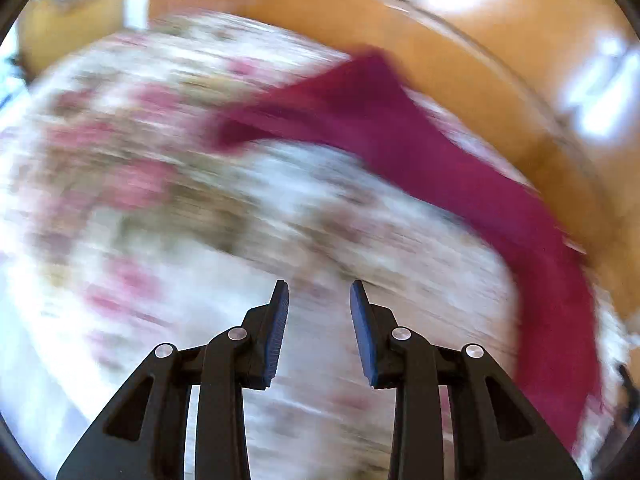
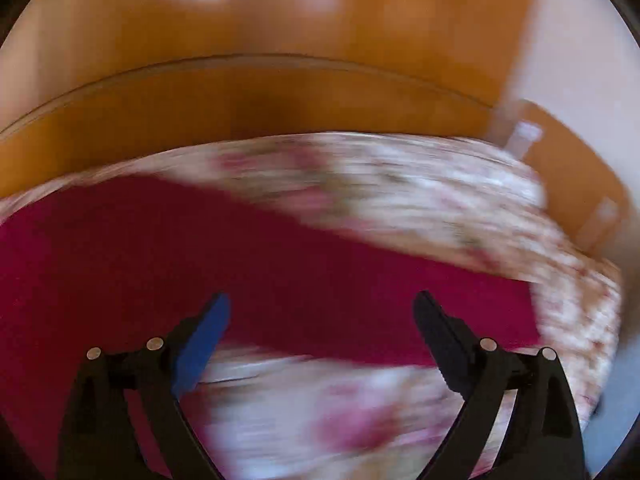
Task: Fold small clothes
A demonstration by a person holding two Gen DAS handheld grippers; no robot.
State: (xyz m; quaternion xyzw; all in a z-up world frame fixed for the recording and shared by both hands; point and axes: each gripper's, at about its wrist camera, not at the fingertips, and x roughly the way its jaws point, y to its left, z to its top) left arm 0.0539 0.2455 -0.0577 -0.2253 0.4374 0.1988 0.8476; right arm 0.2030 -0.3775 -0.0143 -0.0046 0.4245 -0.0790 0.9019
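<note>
magenta cloth [image 2: 280,264] fills the right view, only edging the left; left tool [image 1: 319,292] and right tool [image 2: 322,304] both spread apart.

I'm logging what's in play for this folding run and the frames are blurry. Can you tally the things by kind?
Magenta garment: 1
Floral cloth surface under it: 1
Wooden board behind: 1
Tools: 2, the left tool and the right tool, both open and empty
Total: 5
Blur hides anything smaller.
</note>
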